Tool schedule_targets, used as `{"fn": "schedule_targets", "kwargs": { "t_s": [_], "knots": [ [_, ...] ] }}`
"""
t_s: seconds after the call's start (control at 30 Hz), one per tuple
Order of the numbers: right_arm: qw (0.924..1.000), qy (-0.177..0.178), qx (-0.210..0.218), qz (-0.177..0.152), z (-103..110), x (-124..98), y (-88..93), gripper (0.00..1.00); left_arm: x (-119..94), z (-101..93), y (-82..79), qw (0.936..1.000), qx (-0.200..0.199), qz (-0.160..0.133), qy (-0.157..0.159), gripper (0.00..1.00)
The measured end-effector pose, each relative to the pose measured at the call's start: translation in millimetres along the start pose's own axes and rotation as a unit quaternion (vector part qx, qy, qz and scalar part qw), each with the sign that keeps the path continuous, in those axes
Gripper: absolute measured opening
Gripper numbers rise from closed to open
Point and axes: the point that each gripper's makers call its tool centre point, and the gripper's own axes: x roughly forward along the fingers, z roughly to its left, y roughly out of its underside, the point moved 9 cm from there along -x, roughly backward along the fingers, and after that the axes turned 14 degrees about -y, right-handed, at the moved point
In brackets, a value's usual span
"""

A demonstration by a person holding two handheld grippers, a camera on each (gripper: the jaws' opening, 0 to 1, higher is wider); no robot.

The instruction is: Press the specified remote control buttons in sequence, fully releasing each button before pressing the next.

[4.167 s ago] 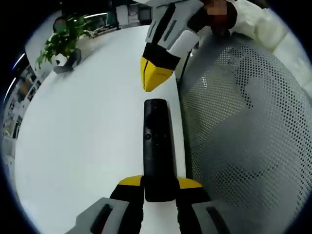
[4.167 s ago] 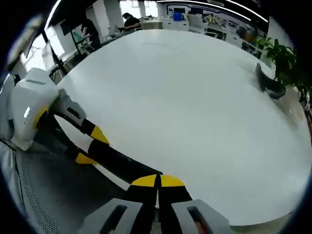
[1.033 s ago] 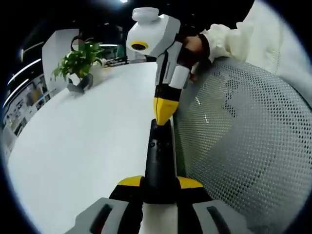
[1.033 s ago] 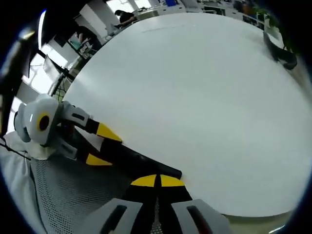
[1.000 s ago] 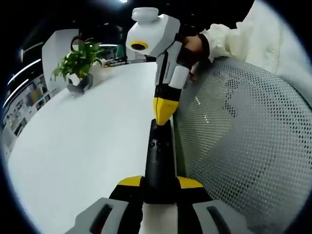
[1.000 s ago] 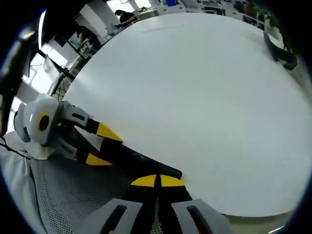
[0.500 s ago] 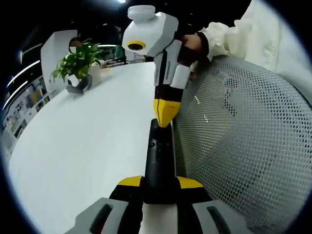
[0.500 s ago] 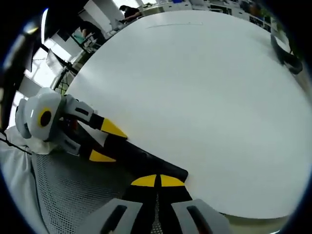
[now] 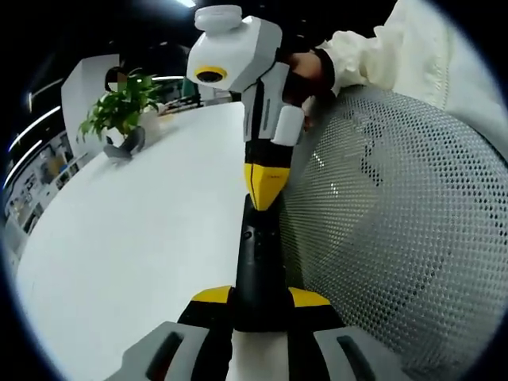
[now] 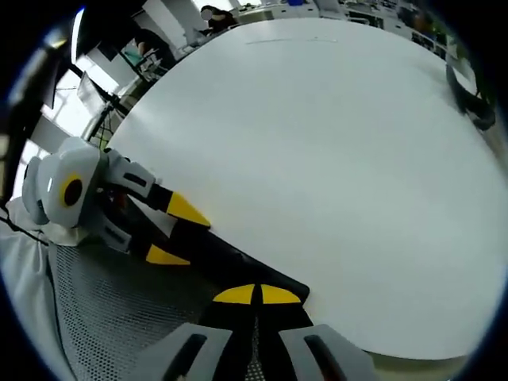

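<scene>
A slim black remote [image 9: 259, 254] runs straight ahead in the left gripper view, its near end clamped between the yellow tips of my left gripper [image 9: 260, 297]. My right gripper [image 9: 266, 184] comes down from above with its jaws shut, and its yellow point rests on the remote's far end, just beyond the small round button. In the right gripper view the remote [image 10: 230, 258] lies diagonally along the table's edge. My right gripper [image 10: 255, 294] is shut over its near end, and the left gripper [image 10: 175, 232] holds its other end.
The big white table [image 9: 127, 238] spreads to the left, with a potted plant [image 9: 119, 111] at its far side. A grey mesh chair back [image 9: 397, 230] stands close on the right. A white sleeve [image 9: 397, 48] holds the right gripper. People sit far off [image 10: 210, 14].
The right gripper's shut tips, earlier hovering clear of the remote, have come down onto its far end and crept slightly toward the left gripper. The left grip is unchanged.
</scene>
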Motion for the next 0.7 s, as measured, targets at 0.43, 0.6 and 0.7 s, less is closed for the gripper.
{"fn": "schedule_targets", "kwargs": {
  "t_s": [0.43,0.6,0.7],
  "knots": [
    [1.0,0.005,-0.001,-0.001,0.5,0.9,0.3,0.0,0.0,0.0,0.3,1.0,-0.008,-0.001,0.001,0.25],
    [0.9999,0.0,0.009,-0.006,-1.2,-0.3,0.6,0.0,-0.1,0.1,0.1,0.9998,-0.018,-0.001,0.0,0.25],
    [1.0,0.0,0.008,-0.005,-0.4,0.0,0.7,0.0,-0.1,0.8,-0.2,0.9994,-0.033,0.002,-0.001,0.25]
  ]
}}
